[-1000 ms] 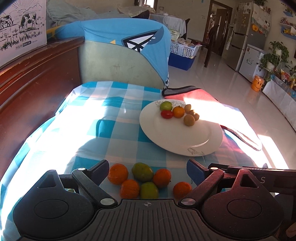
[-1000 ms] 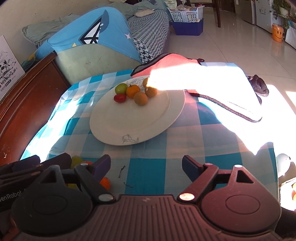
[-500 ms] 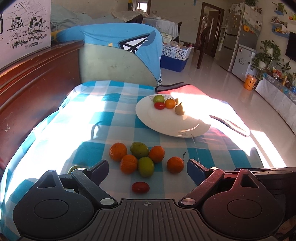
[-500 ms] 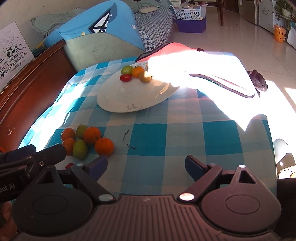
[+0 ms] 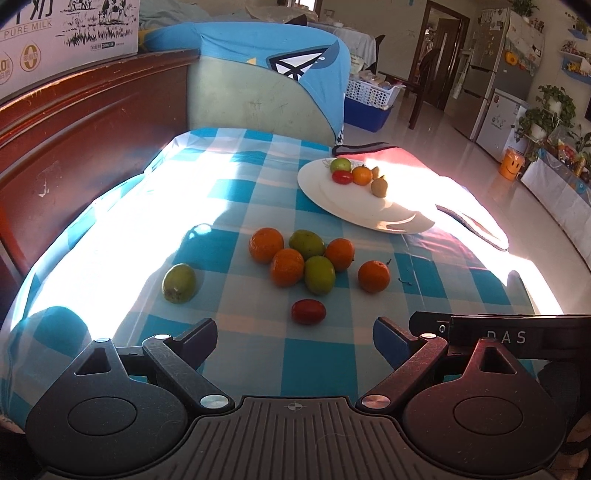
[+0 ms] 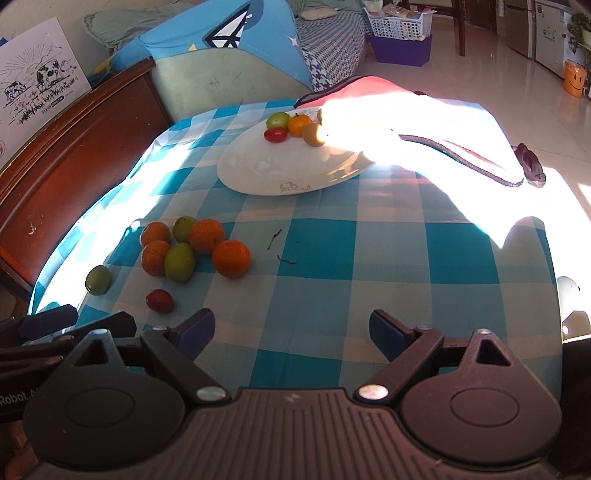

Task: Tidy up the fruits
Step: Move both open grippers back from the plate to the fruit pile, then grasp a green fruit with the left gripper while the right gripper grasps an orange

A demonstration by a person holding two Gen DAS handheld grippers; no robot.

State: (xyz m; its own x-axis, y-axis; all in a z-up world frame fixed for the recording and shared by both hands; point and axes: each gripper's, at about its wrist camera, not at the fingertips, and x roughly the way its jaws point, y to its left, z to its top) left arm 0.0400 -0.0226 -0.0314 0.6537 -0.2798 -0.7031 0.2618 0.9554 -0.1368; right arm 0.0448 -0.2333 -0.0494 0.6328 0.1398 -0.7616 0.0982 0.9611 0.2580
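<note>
i read "pure milk" on the cow-print box [image 5: 70, 26] behind the table. my left gripper [image 5: 293, 338] and right gripper [image 6: 291, 330] both gape wide, holding nothing. the loose fruits [image 5: 303, 258] cluster on the checked cloth [image 5: 229, 206]; the red tomato [image 5: 308, 312] lies lengthwise left-right, well short of the plate [image 5: 354, 206]

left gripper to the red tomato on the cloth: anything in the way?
Nothing. In the left wrist view only bare checked tablecloth separates the open left gripper from the red tomato.
</note>
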